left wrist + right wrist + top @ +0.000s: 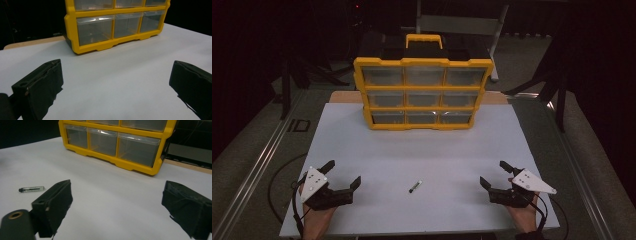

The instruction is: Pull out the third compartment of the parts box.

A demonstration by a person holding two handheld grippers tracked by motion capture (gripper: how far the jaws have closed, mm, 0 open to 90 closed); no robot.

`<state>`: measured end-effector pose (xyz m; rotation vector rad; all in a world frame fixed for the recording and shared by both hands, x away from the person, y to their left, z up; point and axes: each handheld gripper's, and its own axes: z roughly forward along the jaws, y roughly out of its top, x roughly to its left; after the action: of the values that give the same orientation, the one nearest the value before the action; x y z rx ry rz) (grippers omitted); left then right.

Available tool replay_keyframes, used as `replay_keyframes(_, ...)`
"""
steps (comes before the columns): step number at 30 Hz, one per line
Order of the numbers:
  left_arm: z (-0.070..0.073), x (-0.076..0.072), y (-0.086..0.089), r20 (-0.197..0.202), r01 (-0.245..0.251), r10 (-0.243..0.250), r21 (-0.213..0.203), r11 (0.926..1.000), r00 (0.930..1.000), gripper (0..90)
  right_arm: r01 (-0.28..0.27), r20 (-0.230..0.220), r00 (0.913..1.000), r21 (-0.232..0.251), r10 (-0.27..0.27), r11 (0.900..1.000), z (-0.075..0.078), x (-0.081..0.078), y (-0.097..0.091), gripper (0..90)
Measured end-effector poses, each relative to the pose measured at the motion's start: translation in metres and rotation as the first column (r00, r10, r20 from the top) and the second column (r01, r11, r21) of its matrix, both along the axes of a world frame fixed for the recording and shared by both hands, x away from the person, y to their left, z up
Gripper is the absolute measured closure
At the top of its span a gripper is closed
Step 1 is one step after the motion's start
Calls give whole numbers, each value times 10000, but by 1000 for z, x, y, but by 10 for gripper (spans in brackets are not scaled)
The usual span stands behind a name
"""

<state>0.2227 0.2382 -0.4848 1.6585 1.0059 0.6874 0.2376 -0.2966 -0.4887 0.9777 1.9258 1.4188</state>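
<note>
The left gripper (343,175) rests low at the near left of the board (422,150), its jaws spread wide with nothing between them; in its own view the two black jaws stand far apart over bare white surface. The right gripper (496,175) rests at the near right, its jaws likewise wide apart and empty. A hand holds each from the near edge, and each carries a grey plate on top.

Between the two grippers, well apart from both, a small pin (415,187) lies flat on the board, dark at one end and pale along the rest. In the right gripper view the pin (31,189) lies just beyond the left jaw, not touching it.

Farther back, at the board's far edge, stands a yellow organizer (423,93) with three rows of three clear drawers, all pushed in, and a yellow handle on top. What the drawers hold I cannot tell
</note>
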Motion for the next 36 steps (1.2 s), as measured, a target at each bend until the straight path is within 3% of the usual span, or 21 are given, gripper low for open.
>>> replay_keyframes(8,-2,0,0,-51,-194,194,-37,9998,9998,0,-51,14,10000,34,51,10000,1,-1,3,88)
replay_keyframes(16,-4,1,-1,-124,-277,277,42,9996,9995,0,-46,-39,10000,380,47,9993,2,2,4,88)
replay_keyframes(26,-7,3,-3,-254,-202,207,167,9997,9995,0,-238,-275,9993,561,254,9981,14,6,12,90)
replay_keyframes(34,-7,4,-5,-292,-203,209,217,9996,9994,0,-224,-280,9993,434,236,9988,20,10,16,90)
replay_keyframes(36,-7,3,-4,-277,-204,210,196,9996,9994,0,-213,-179,9996,197,216,9996,21,11,20,89)
